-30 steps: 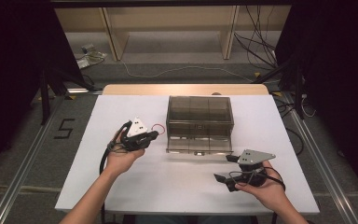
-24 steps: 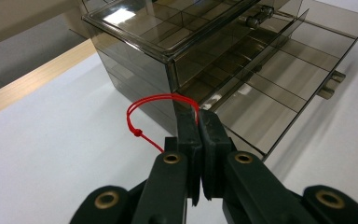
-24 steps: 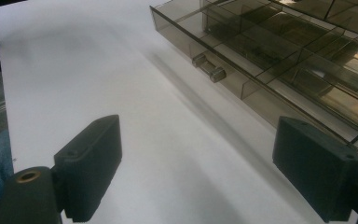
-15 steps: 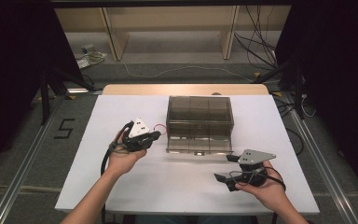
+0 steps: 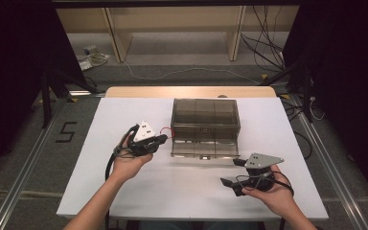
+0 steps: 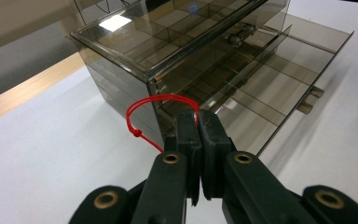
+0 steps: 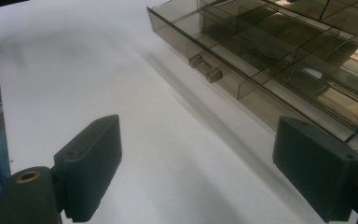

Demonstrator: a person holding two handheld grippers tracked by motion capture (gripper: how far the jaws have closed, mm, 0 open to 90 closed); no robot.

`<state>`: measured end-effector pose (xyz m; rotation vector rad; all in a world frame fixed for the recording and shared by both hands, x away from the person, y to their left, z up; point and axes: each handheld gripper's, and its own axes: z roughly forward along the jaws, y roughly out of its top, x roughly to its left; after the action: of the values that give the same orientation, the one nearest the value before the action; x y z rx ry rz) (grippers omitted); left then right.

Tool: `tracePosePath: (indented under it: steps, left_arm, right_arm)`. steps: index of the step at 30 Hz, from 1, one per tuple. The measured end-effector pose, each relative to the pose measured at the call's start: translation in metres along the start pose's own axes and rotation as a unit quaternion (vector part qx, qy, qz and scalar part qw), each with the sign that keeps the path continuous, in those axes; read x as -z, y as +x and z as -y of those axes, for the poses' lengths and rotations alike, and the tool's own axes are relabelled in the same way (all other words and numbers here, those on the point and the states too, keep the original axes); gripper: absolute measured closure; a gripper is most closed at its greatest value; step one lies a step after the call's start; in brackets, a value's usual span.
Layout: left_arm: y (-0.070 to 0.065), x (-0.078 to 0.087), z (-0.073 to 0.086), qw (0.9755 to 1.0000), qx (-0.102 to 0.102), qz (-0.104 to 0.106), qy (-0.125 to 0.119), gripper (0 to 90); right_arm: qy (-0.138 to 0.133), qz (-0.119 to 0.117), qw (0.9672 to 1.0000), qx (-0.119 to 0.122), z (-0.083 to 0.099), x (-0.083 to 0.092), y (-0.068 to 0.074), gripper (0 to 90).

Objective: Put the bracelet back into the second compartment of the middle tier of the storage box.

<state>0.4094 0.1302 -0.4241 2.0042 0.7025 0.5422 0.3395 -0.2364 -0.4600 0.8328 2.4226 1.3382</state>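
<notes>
I had the left gripper (image 6: 199,123) clamped on a red cord loop (image 6: 142,109) at frame centre, just beside the smoked drawer box (image 5: 205,125). My right gripper (image 7: 198,163) stood wide apart, holding nothing, at lower right over the table (image 5: 124,191).

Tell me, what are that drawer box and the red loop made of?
The box looks like smoky, see-through plastic: glossy, with dividers visible through its walls. The red loop looks like thin cord, knotted at one side; the left gripper pinches its ends.
</notes>
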Motion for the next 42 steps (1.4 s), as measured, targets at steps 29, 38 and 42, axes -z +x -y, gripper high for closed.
tracePosePath:
  steps: [29,38,42]
  left_arm:
    - [-0.014,-0.005,-0.009,0.9998,-0.008,0.016,-0.005,88.0]
    - [-0.019,-0.006,-0.013,0.9998,-0.007,0.018,-0.006,88.0]
    - [-0.021,-0.008,-0.014,0.9997,-0.008,0.02,-0.006,88.0]
  right_arm:
    - [-0.003,0.001,1.0,0.0,0.0,0.0,-0.001,16.2]
    - [-0.003,0.001,1.0,0.001,0.0,0.0,-0.001,16.2]
    - [-0.003,0.001,1.0,0.001,0.0,0.0,-0.001,16.2]
